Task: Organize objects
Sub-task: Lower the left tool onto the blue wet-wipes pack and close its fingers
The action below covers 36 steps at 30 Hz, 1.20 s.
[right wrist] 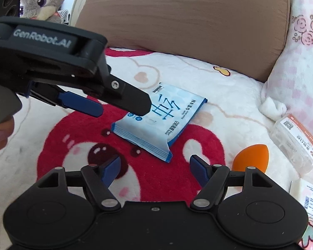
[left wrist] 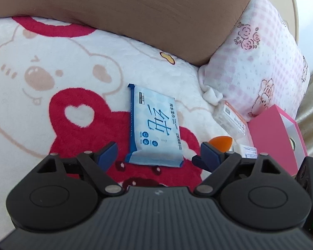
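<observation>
Both pairs of jaws are spread wide and nothing is held in either. The left gripper is held low over the blanket, with the wipes pack lying flat just ahead of its open fingers, roughly between them. The right gripper is likewise empty, and the near corner of the pack is seen just ahead of its gap in the right wrist view.

Behind the blanket a brown pillow is propped, and a pink-checked pillow is leaned beside it on the right. A pink box, open at the top, is set at the right edge near that pillow; only a little of what it holds can be seen. A plush toy is seen at the far left of the right wrist view.

Near the box, a clear case with an orange label, a small white carton and an orange sponge are scattered on the blanket, apart from the pack.

The organizing is judged to be at an early stage: four loose items are left on the blanket, none is gripped, and the pack appears to be the one being approached by the left gripper. Where the items are meant to go is not shown, though the box seems a likely place.
</observation>
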{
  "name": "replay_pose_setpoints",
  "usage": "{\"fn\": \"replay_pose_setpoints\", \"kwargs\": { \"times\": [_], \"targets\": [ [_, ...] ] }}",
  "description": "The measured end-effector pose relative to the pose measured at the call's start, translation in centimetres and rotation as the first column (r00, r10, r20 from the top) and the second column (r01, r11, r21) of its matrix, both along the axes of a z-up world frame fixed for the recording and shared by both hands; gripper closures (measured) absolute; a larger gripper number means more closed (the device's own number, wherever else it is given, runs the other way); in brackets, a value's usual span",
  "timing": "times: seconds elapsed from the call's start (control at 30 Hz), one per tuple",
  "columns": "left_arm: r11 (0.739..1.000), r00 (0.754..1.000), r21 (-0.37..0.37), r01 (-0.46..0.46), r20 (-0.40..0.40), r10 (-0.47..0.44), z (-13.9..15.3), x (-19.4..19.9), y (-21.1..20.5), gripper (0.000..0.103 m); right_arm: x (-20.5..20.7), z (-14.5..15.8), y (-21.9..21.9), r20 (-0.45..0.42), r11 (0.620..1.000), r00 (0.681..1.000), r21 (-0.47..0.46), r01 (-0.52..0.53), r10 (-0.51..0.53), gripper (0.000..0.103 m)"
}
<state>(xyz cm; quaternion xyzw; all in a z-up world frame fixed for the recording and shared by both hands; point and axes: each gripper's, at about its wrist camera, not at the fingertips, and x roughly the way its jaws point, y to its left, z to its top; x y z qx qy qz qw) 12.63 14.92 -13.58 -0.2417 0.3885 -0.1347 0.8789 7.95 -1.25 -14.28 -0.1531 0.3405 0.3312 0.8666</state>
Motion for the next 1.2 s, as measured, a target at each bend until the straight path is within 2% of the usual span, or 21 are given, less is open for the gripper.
{"fn": "replay_pose_setpoints", "kwargs": {
  "times": [0.07,0.2,0.33,0.4,0.47,0.63,0.83,0.97,1.07,1.13,1.2],
  "targets": [
    [1.0,1.0,0.005,-0.006,-0.003,0.006,-0.3,0.2,-0.1,0.018,0.1,-0.1,0.1,0.01,1.0,1.0,-0.006,-0.01,0.01,0.032],
    [1.0,1.0,-0.015,-0.025,0.014,0.025,-1.1,0.5,0.2,0.019,0.7,-0.2,0.5,0.011,0.999,0.999,-0.011,-0.033,0.033,0.034],
    [0.999,1.0,-0.03,-0.018,-0.011,0.018,-2.1,0.9,0.1,0.032,1.0,-0.1,0.9,0.027,0.997,0.997,-0.035,-0.065,0.066,0.036],
    [0.994,1.0,-0.105,-0.012,0.006,0.013,-2.4,0.7,0.4,0.035,1.1,-0.1,1.1,0.052,0.996,0.996,-0.053,-0.072,0.075,0.037],
    [0.989,1.0,-0.148,-0.023,-0.004,0.023,-2.5,0.8,0.7,0.036,1.6,-0.2,1.3,0.071,0.996,0.996,-0.067,-0.058,0.062,0.037],
    [0.991,1.0,-0.13,-0.026,-0.015,0.024,-2.4,0.9,0.6,0.046,2.1,-0.3,1.6,0.025,0.998,0.998,-0.027,-0.062,0.062,0.037],
    [0.994,0.997,-0.107,-0.012,-0.076,0.004,-2.3,1.1,-0.4,0.048,1.9,-0.1,1.1,-0.011,0.998,0.998,0.005,-0.06,0.06,0.035],
    [0.988,0.992,-0.156,-0.003,-0.128,-0.017,-2.3,0.7,-1.5,0.048,1.5,0.1,0.6,-0.019,0.999,0.999,-0.002,-0.037,0.037,0.034],
    [0.992,0.97,-0.126,0.005,-0.242,-0.035,-2.3,0.6,-2.3,0.048,1.2,0.0,-0.3,-0.077,0.998,0.995,0.002,-0.06,0.06,0.034],
    [0.987,0.96,-0.159,0.002,-0.276,-0.046,-2.1,0.2,-2.3,0.048,0.7,0.2,-0.8,-0.102,0.998,0.993,0.006,-0.064,0.064,0.031],
    [0.987,0.948,-0.16,0.017,-0.311,-0.066,-2.0,-0.2,-2.6,0.048,0.4,0.3,-1.3,-0.143,0.998,0.988,0.016,-0.06,0.061,0.029]
  ]
}}
